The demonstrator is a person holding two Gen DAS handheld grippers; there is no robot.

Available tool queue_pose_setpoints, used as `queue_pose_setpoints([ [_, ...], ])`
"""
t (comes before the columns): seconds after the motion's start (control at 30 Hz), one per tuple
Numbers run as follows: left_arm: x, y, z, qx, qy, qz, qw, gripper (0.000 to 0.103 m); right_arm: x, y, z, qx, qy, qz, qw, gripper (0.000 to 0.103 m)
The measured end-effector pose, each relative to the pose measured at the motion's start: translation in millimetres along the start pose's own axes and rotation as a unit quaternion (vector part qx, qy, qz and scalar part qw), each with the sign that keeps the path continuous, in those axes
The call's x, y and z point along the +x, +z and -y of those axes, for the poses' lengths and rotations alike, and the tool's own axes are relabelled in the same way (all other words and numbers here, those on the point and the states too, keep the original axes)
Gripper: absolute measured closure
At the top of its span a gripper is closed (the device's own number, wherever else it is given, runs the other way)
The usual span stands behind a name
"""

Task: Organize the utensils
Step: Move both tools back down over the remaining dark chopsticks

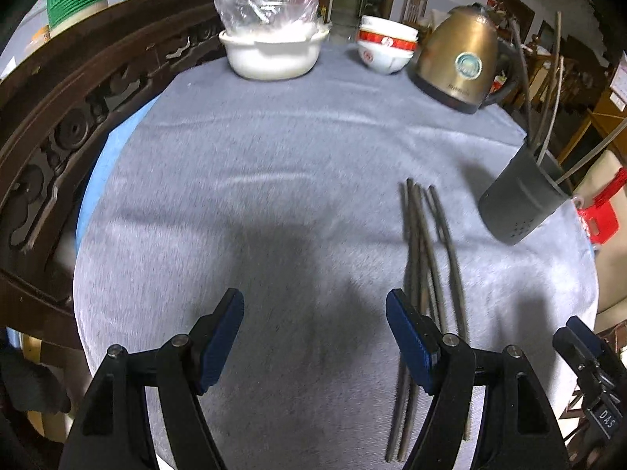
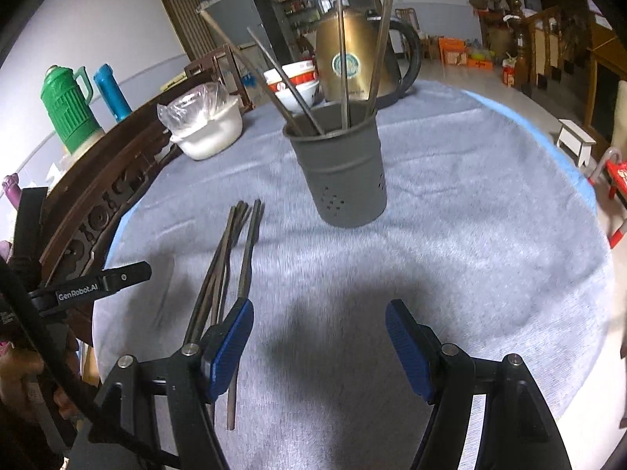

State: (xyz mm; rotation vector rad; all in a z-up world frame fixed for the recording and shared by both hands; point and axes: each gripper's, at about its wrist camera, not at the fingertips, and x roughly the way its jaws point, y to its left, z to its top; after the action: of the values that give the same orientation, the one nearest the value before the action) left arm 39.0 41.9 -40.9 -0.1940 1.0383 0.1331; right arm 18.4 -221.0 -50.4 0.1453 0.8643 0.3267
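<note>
Both the left gripper point(image 1: 315, 331) and right gripper point(image 2: 319, 337) hover wide-jawed and empty over loose chopsticks point(image 2: 235, 258) near the grey utensil holder point(image 2: 341, 172).

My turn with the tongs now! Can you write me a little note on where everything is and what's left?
Left tongs: open, holding nothing, above the cloth.
Right tongs: open, holding nothing.
Loose chopsticks: a bundle lying flat on the cloth, between the two tongs.
Holder: standing upright beyond the bundle, with several chopsticks already inside.
Done: those in the holder.
Left: pick up the loose bundle and stand it in the holder.
</note>
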Motion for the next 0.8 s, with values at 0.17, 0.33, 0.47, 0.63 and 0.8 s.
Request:
queue_pose_setpoints([
  [0.17, 4, -3, -1, 0.002, 0.005, -0.008, 1.0, 0.028, 4, -1, -3, -0.003, 0.001, -0.008, 1.0, 0.03],
  [0.33, 7, -6, 2, 0.009, 0.009, -0.014, 0.9998, 0.028, 9, -2, -3, -0.003, 0.0, -0.018, 1.0, 0.03],
  [0.47, 9, -6, 3, 0.013, 0.01, -0.018, 0.9997, 0.027, 11, -2, -2, -0.001, -0.003, -0.022, 1.0, 0.03],
  [0.63, 11, -6, 4, 0.015, 0.012, -0.021, 0.9996, 0.027, 13, -1, -3, -0.003, -0.004, -0.026, 1.0, 0.03],
  [0.8, 12, -6, 3, 0.015, 0.015, -0.022, 0.9995, 0.028, 16, 0, -6, -0.008, -0.004, -0.029, 1.0, 0.03],
])
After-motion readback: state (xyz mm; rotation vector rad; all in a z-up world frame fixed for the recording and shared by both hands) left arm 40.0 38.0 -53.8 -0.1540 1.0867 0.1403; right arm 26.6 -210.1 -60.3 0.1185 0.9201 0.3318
